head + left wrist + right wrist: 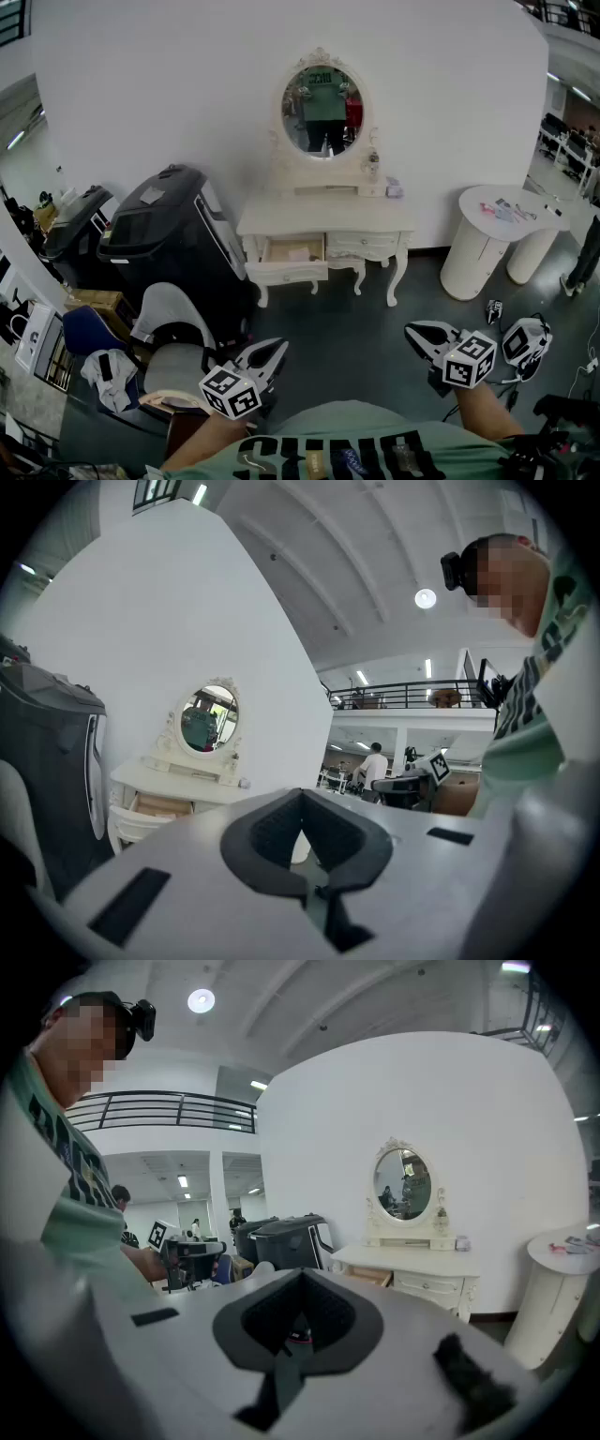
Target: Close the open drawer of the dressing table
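Both hand-held grippers, left gripper [277,346] and right gripper [411,329], are closed tight and empty, well apart from the cream carved wooden dressing table [375,223]. Its open wooden drawer [291,251] juts out under the tabletop's front-left edge. An off-centre shove with shut tips could skew and jam it.

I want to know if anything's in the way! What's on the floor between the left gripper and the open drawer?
Nothing: in the head view, only bare dark floor lies between the left gripper and the open drawer.
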### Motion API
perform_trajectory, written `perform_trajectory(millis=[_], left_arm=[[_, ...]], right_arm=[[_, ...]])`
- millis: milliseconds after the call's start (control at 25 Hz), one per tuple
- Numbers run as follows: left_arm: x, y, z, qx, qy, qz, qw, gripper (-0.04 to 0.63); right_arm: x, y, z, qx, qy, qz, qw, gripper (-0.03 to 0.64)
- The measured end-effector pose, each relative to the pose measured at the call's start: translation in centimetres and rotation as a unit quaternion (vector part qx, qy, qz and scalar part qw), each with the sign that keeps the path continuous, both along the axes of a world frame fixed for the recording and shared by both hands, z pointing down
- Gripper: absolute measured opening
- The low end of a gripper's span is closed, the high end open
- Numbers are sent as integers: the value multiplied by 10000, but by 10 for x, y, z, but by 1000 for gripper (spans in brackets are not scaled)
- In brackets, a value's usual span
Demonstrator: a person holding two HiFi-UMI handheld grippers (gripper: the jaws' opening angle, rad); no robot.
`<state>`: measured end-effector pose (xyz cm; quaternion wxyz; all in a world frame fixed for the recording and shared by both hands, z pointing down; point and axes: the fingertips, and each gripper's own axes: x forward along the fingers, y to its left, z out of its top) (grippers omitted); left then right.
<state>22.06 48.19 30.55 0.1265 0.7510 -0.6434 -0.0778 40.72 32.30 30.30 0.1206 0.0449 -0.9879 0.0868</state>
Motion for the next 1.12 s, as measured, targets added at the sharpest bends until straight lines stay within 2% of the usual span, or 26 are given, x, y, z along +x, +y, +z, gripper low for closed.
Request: perform_trajectory(millis=[480, 640, 920, 1120], left_arm=[[15, -20, -7, 142, -129, 17, 9998, 9], [23, -25, -9, 193, -96, -32, 9998, 9], [50, -41, -8, 313, 23, -111, 9994, 9], [85, -63, -5, 352, 46, -51, 9994, 9]], right_arm=[[14, -21, -3, 53, -59, 43, 10000, 11], [26, -31, -5, -201, -246, 122, 9994, 11], [63, -45, -6, -160, -313, 124, 9993, 11], [100, -61, -2, -235, -332, 138, 9991, 11]])
